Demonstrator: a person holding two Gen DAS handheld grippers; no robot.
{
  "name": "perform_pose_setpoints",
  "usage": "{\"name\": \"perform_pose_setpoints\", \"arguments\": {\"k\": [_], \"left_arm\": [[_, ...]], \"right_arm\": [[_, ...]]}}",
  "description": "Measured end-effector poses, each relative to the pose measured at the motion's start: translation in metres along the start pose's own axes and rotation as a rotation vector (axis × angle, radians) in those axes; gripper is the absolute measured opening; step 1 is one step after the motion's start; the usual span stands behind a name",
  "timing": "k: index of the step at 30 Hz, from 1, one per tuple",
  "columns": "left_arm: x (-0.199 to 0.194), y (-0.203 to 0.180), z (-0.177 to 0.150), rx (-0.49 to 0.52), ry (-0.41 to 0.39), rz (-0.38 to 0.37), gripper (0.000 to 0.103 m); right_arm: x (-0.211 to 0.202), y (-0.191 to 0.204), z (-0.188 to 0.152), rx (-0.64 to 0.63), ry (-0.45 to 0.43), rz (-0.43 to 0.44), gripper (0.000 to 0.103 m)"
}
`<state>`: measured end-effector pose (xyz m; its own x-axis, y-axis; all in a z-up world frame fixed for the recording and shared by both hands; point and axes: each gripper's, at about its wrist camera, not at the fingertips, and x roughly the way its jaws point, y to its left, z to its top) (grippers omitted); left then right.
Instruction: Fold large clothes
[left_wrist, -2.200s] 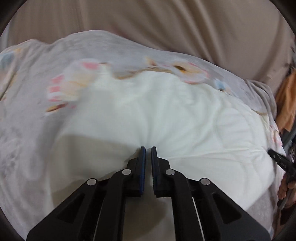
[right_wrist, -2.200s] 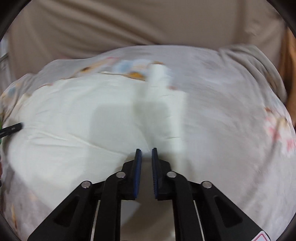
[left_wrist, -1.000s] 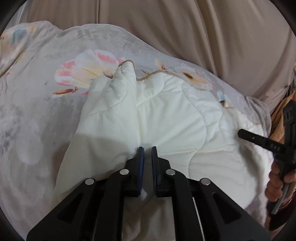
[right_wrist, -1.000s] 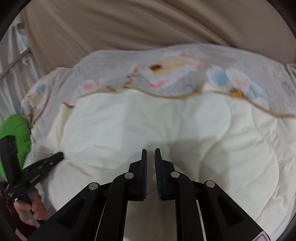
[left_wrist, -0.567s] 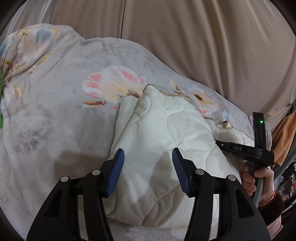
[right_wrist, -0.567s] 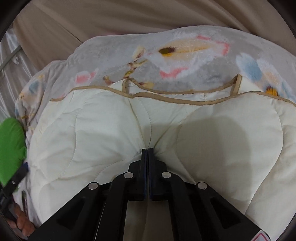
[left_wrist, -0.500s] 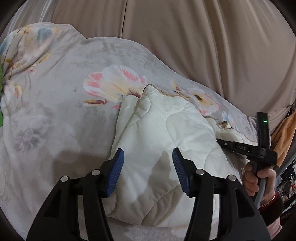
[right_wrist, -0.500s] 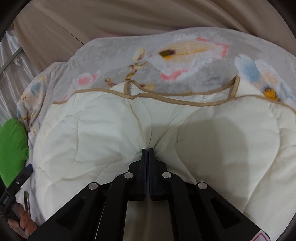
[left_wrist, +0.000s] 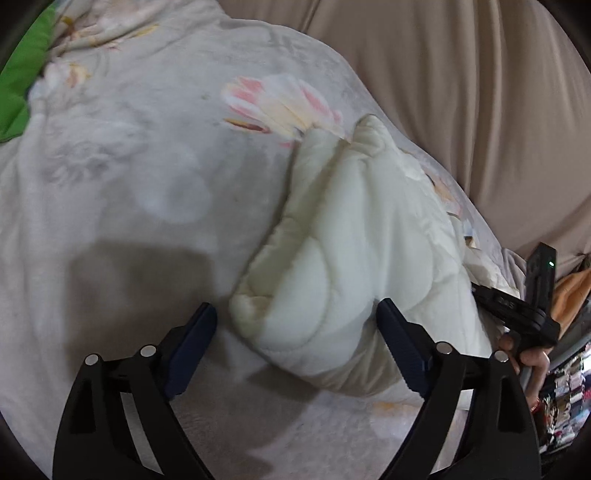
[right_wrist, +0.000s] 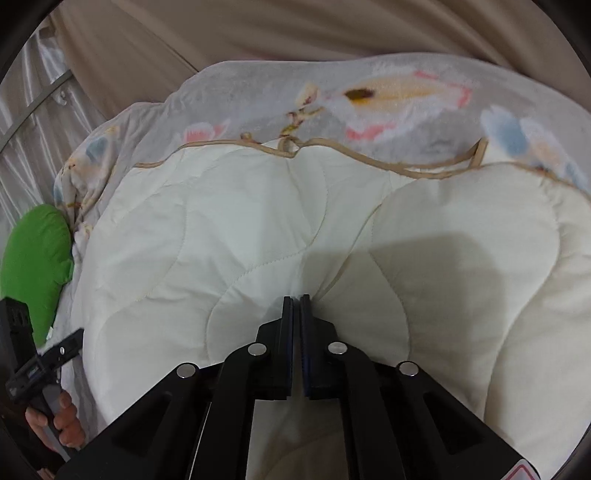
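Observation:
A cream quilted garment (left_wrist: 351, 258) lies folded in a thick bundle on a grey floral blanket (left_wrist: 129, 184). My left gripper (left_wrist: 295, 325) is wide open and empty, its fingers on either side of the bundle's near corner. In the right wrist view the same cream garment (right_wrist: 240, 240) spreads wide, edged with tan binding. My right gripper (right_wrist: 296, 301) is shut on a pinch of the cream garment near its front edge. The right gripper also shows in the left wrist view (left_wrist: 517, 306), at the garment's right side.
The floral blanket (right_wrist: 369, 96) covers the whole surface. A green cushion (right_wrist: 37, 258) lies at the left edge; it also shows in the left wrist view (left_wrist: 18, 81). Beige curtains (left_wrist: 461, 92) hang behind. Orange cloth (left_wrist: 570, 295) is at far right.
My left gripper let go of the garment, opened wide and shifted left and back. My right gripper stays shut on the garment, which now lies folded over.

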<state>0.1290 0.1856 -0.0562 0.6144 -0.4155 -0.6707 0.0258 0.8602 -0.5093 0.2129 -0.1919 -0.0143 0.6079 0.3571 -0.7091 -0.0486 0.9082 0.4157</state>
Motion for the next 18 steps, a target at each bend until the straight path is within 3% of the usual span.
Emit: {"name": "perform_pose_setpoints", "arguments": {"k": [4,6,9,14,18], "left_arm": [[0.012,-0.013,0.014,-0.011,0.036,-0.069,0.08],[0.009,-0.024,0.022,0.004,0.029,-0.102,0.058],[-0.01,-0.053,0.03,0.071,-0.027,-0.148,0.036],[-0.055,-0.115,0.031,0.197,-0.114,-0.235,0.027],[-0.075,-0.154,0.022,0.29,-0.135,-0.27,0.026]], "right_arm": [[0.007,-0.003,0.001,-0.001,-0.015,0.016,0.0],[0.008,0.0,0.001,-0.022,-0.026,0.002,0.0],[0.008,0.001,0.001,-0.039,-0.034,-0.005,0.0],[-0.017,-0.006,-0.004,0.0,-0.085,0.022,0.0],[-0.074,-0.008,-0.028,-0.023,-0.136,0.049,0.011]]}}
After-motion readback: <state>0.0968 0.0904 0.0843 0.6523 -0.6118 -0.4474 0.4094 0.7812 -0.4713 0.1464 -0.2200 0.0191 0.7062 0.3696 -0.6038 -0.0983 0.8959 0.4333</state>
